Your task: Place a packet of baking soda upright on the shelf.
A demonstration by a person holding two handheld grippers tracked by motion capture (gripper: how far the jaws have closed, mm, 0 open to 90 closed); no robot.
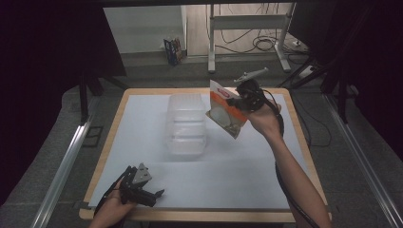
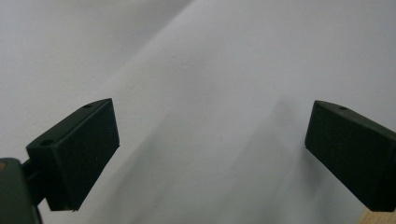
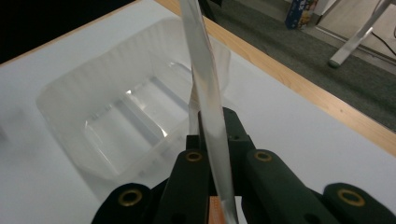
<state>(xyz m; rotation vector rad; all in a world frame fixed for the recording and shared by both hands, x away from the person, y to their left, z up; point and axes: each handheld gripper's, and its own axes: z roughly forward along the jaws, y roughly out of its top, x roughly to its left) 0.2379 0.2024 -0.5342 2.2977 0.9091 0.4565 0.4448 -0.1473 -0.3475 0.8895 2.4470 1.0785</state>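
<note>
Right claw clamped tight on edge of snack packet, packet lifted off tabletop, hanging tilted just right of clear plastic tub. Tub upright, open-topped, near tabletop centre. Left claw spread wide, nothing between pads, low over tabletop, well apart from tub on near side.

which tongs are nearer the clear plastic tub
Right. The right tongs hold a packet just beside the clear plastic tub; the left tongs rest open near the table's front edge.
</note>
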